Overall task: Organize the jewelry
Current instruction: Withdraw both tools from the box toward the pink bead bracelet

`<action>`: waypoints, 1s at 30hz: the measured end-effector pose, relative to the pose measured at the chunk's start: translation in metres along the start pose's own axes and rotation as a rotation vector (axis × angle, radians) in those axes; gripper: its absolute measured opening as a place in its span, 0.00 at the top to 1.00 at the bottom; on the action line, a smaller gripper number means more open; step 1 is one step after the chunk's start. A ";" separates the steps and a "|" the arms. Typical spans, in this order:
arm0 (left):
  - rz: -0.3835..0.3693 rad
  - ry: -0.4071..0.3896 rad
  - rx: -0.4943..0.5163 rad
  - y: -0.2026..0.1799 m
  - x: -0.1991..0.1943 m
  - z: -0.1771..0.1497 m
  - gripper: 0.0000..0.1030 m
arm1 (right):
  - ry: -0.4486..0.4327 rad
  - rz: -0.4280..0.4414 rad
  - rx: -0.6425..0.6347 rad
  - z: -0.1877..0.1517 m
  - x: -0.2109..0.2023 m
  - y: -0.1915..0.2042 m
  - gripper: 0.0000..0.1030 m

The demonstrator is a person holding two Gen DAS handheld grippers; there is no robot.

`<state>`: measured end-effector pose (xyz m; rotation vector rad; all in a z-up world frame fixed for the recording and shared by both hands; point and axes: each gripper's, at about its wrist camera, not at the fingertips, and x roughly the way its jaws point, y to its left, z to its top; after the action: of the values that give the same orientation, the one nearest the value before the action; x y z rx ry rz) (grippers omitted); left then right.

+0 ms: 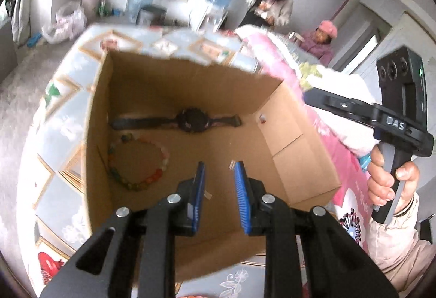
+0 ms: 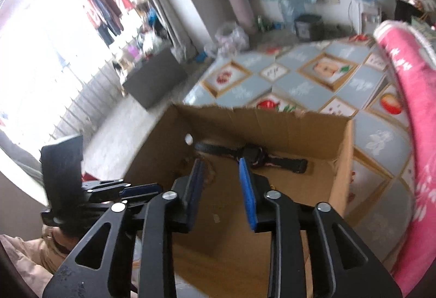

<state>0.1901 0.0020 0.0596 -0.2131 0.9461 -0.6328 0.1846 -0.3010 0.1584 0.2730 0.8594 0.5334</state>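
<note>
While both jaws gape empty, watch (image 1: 190,120) and bead bracelet (image 1: 139,163) beyond them.

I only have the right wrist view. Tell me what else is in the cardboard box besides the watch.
Observer: A multicoloured bead bracelet lies flat on the floor of the box, close to its left wall. It is nearer the camera than the watch and not touching it.
Operator: Report the left gripper's jaws.
Observer: The left gripper is open with nothing between its pads. It hangs over bare cardboard to the right of the bracelet.
</note>
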 end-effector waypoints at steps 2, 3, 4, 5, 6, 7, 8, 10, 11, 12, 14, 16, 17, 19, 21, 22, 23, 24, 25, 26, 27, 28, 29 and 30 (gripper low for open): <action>0.002 -0.064 0.030 -0.005 -0.019 -0.008 0.74 | -0.063 0.022 0.008 -0.009 -0.026 0.001 0.68; 0.004 -0.092 0.048 -0.007 -0.028 -0.014 0.73 | -0.098 0.029 0.007 -0.016 -0.039 0.002 0.65; 0.007 -0.110 0.058 -0.009 -0.035 -0.018 0.70 | -0.138 0.033 0.003 -0.026 -0.056 0.003 0.64; 0.006 -0.131 0.075 -0.010 -0.043 -0.024 0.68 | -0.173 0.032 -0.005 -0.036 -0.070 0.004 0.62; 0.004 -0.148 0.091 -0.012 -0.052 -0.032 0.67 | -0.199 0.026 -0.010 -0.047 -0.083 0.004 0.62; 0.007 -0.158 0.100 -0.013 -0.056 -0.038 0.63 | -0.214 0.024 -0.010 -0.054 -0.091 0.004 0.61; 0.014 -0.169 0.110 -0.013 -0.062 -0.046 0.58 | -0.224 0.028 -0.008 -0.067 -0.099 0.004 0.59; 0.029 -0.175 0.115 -0.010 -0.069 -0.062 0.54 | -0.208 0.046 0.005 -0.090 -0.104 0.002 0.55; 0.038 -0.169 0.112 -0.008 -0.070 -0.070 0.50 | -0.192 0.048 0.012 -0.098 -0.102 0.002 0.54; 0.047 -0.160 0.109 -0.006 -0.068 -0.076 0.48 | -0.161 0.040 0.029 -0.111 -0.096 0.001 0.54; 0.075 -0.133 0.093 0.000 -0.062 -0.091 0.44 | -0.108 0.031 0.075 -0.129 -0.080 -0.003 0.53; 0.109 -0.101 0.073 0.007 -0.054 -0.103 0.42 | -0.049 0.007 0.132 -0.144 -0.058 -0.010 0.53; 0.139 -0.085 0.070 0.009 -0.050 -0.109 0.41 | -0.011 -0.014 0.159 -0.152 -0.043 -0.014 0.53; 0.198 -0.055 0.075 0.013 -0.040 -0.118 0.38 | 0.044 -0.057 0.190 -0.163 -0.021 -0.018 0.53; 0.269 -0.020 0.077 0.016 -0.032 -0.125 0.35 | 0.095 -0.140 0.185 -0.171 -0.005 -0.014 0.53; 0.300 -0.006 0.083 0.018 -0.028 -0.127 0.35 | 0.123 -0.189 0.162 -0.173 0.006 -0.010 0.53; 0.344 0.013 0.087 0.019 -0.023 -0.130 0.33 | 0.141 -0.228 0.135 -0.174 0.013 -0.005 0.52; 0.384 0.032 0.086 0.021 -0.018 -0.132 0.31 | 0.156 -0.270 0.104 -0.175 0.020 0.001 0.45; 0.408 0.048 0.085 0.023 -0.014 -0.134 0.30 | 0.165 -0.290 0.082 -0.176 0.025 0.006 0.41; 0.431 0.070 0.078 0.024 -0.010 -0.135 0.29 | 0.174 -0.307 0.057 -0.177 0.029 0.012 0.38; 0.441 0.082 0.069 0.026 -0.007 -0.136 0.29 | 0.185 -0.325 0.029 -0.178 0.035 0.018 0.37; 0.447 0.092 0.053 0.028 -0.004 -0.136 0.28 | 0.190 -0.334 0.015 -0.179 0.037 0.023 0.36; 0.450 0.101 0.034 0.031 -0.002 -0.136 0.26 | 0.192 -0.346 0.005 -0.180 0.040 0.026 0.33; 0.456 0.109 0.021 0.033 0.000 -0.137 0.25 | 0.192 -0.362 -0.002 -0.180 0.043 0.029 0.32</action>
<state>0.0924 0.0423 -0.0342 0.0585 1.0495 -0.2342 0.0580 -0.2500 0.0297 0.0602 1.0676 0.2237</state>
